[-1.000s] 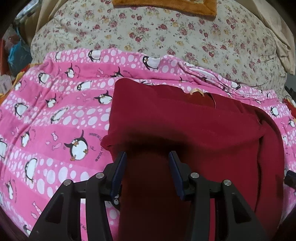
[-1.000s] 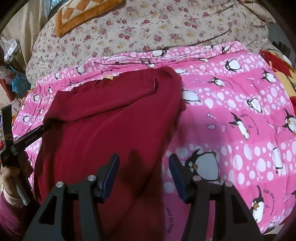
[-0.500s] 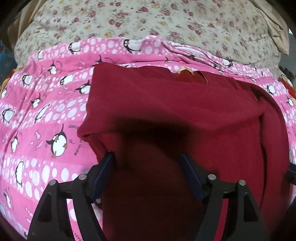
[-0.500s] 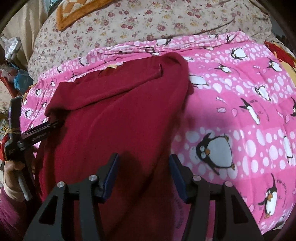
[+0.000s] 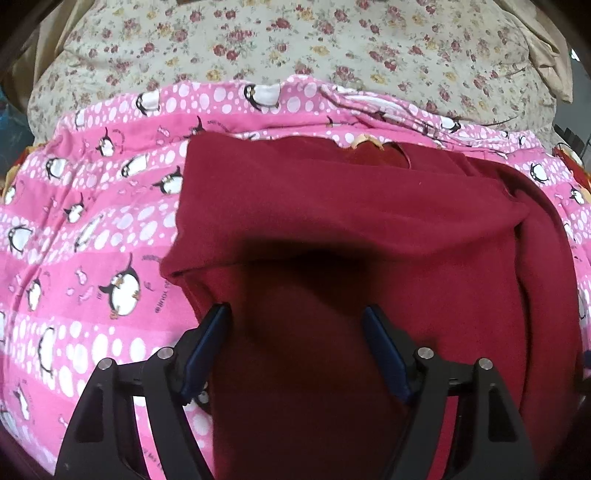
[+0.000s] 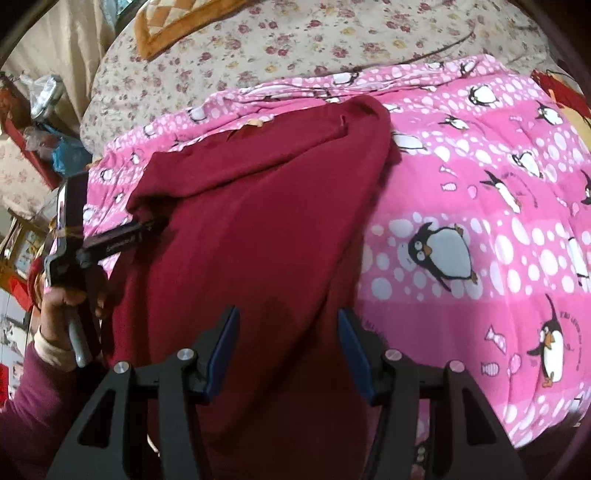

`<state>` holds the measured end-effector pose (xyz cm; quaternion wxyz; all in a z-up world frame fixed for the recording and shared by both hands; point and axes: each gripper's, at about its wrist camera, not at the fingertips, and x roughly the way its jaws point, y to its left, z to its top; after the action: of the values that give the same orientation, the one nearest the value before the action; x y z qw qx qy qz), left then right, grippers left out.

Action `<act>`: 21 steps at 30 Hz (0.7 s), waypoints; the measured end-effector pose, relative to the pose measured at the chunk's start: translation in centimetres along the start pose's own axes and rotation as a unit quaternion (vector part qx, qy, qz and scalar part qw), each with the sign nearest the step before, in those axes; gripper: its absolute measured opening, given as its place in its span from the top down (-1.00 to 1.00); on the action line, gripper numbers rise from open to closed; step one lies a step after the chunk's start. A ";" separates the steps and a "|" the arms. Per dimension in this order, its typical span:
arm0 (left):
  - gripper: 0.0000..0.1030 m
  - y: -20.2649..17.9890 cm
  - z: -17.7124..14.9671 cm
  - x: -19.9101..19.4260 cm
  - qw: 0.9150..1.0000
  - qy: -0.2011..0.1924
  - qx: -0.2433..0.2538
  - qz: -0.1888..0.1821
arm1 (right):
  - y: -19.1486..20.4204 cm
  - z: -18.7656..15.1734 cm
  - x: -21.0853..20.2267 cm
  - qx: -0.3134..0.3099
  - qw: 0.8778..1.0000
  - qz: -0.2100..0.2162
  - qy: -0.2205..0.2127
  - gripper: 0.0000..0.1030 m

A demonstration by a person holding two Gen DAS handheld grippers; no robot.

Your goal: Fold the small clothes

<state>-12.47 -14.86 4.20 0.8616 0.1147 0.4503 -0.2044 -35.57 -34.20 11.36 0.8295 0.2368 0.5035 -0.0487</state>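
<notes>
A dark red top point(image 5: 351, 221) lies spread on the pink penguin blanket point(image 5: 92, 229), a folded part laid across its upper half and the neckline point(image 5: 373, 147) at the far side. My left gripper point(image 5: 295, 326) hangs open just over the cloth, its left finger point(image 5: 216, 330) at the garment's left edge; nothing is pinched. The right wrist view shows the same top point(image 6: 251, 221), with my right gripper point(image 6: 288, 328) open above its near right part, pads apart and not pressing. My left gripper point(image 6: 142, 229) shows there too, at the garment's left edge, held by a hand point(image 6: 61, 306).
A floral quilt point(image 5: 295, 44) rises behind the blanket, with an orange cushion point(image 6: 166, 26) on it. Bags and clutter point(image 6: 48, 122) stand at the far left. A red item point(image 6: 561, 92) lies at the blanket's right edge. Bare pink blanket point(image 6: 480, 221) lies right of the top.
The left jaws have spread from half closed to wide. The left gripper shifted slightly along the left edge. The right gripper has moved left, further over the red top.
</notes>
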 end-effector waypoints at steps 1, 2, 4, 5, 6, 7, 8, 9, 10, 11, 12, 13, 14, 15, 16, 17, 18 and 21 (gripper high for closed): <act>-0.09 0.0 0.0 -0.4 1.000 -0.008 0.002 -0.001 | 0.0 -0.2 -0.1 -0.002 1.000 -0.001 0.005 -0.14; -0.09 0.0 0.1 -1.0 1.000 -0.020 0.004 0.000 | 0.1 -0.4 -0.2 -0.002 1.000 -0.002 0.008 -0.14; -0.09 0.1 0.2 -2.2 0.999 -0.044 0.005 0.003 | 0.2 -0.7 -0.9 0.002 1.000 0.010 0.005 -0.14; -0.09 0.2 0.3 -2.7 0.998 -0.055 0.005 0.005 | 0.4 -0.8 -1.3 0.000 1.000 0.018 0.002 -0.14; -0.09 0.4 0.4 -3.1 0.998 -0.064 0.002 0.007 | 0.6 -0.8 -1.6 -0.006 1.000 0.027 0.001 -0.15; -0.09 0.7 0.6 -3.5 0.997 -0.072 -0.006 0.008 | 0.8 -0.8 -1.6 -0.012 0.999 0.037 0.004 -0.15; -0.09 1.0 0.7 -3.8 0.997 -0.077 -0.014 0.005 | 1.0 -1.0 -1.2 -0.017 0.998 0.050 0.018 -0.15; -0.09 1.3 0.8 -4.0 0.997 -0.077 -0.022 0.000 | 1.1 -1.2 -0.8 -0.019 0.998 0.051 0.028 -0.15; -0.09 1.6 0.8 -4.1 0.997 -0.074 -0.034 -0.012 | 1.1 -1.4 -0.1 -0.019 0.998 0.046 0.040 -0.15; -0.09 2.0 0.8 -4.3 0.996 -0.070 -0.045 -0.023 | 1.2 -1.5 0.4 -0.020 0.998 0.043 0.046 -0.15; -0.09 2.4 0.7 -4.5 0.996 -0.065 -0.058 -0.034 | 1.1 -1.7 1.0 -0.018 0.997 0.044 0.052 -0.15; -0.09 2.6 0.6 -4.6 0.995 -0.061 -0.068 -0.039 | 1.0 -1.8 1.5 -0.013 0.997 0.049 0.056 -0.15; -0.09 2.8 0.5 -4.8 0.994 -0.057 -0.080 -0.048 | 0.8 -1.9 1.9 -0.004 0.997 0.053 0.055 -0.15; -0.09 2.9 0.4 -4.9 0.993 -0.055 -0.087 -0.054 | 0.7 -1.9 2.2 0.002 0.997 0.059 0.048 -0.15; -0.09 2.8 0.2 -5.0 0.993 -0.051 -0.094 -0.057 | 0.8 -1.9 2.4 0.001 0.997 0.061 0.041 -0.10; -0.09 2.8 0.0 -5.2 0.993 -0.048 -0.096 -0.057 | 1.0 -1.7 2.7 -0.005 0.998 0.059 0.034 0.09; -0.09 2.8 -0.2 -5.3 0.993 -0.048 -0.097 -0.057 | 1.2 -1.4 2.8 -0.015 0.998 0.052 0.027 0.25; -0.09 2.7 -1.5 -6.1 0.993 -0.061 -0.091 -0.052 | 1.7 -0.2 2.8 -0.027 0.998 0.052 0.015 0.74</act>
<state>-15.40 -10.41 8.40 0.8825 -0.0003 0.4189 -0.2138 -33.82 -32.23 9.48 0.8296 0.2408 0.5037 0.0119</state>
